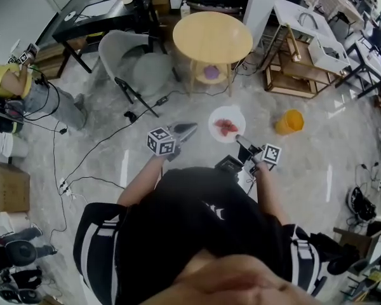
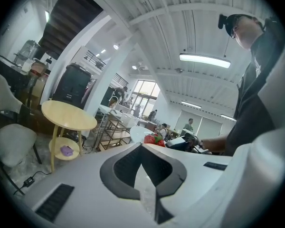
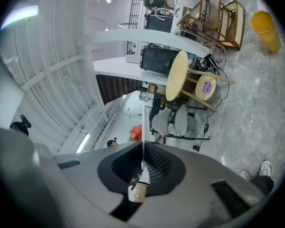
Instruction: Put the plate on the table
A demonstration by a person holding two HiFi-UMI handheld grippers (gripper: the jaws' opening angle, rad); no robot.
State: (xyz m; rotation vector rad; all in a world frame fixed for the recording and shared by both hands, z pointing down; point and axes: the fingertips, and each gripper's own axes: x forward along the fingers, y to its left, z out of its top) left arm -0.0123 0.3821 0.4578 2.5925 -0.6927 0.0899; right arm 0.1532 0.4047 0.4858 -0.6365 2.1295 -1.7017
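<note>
Above floor (image 1: 178, 100), right gripper (image 1: 239, 138) clamps plate (image 1: 217, 115)

the plate (image 1: 235, 115) is white and round, with red strawberries (image 1: 226, 127) on it. it is in the middle of the head view and looks flat. the right gripper (image 1: 238, 137) pinches its near rim. in the right gripper view it shows as a thin white line in the closed jaws. the table (image 1: 212, 37) is round, pale wood, at the top middle, well apart from the plate.
</note>
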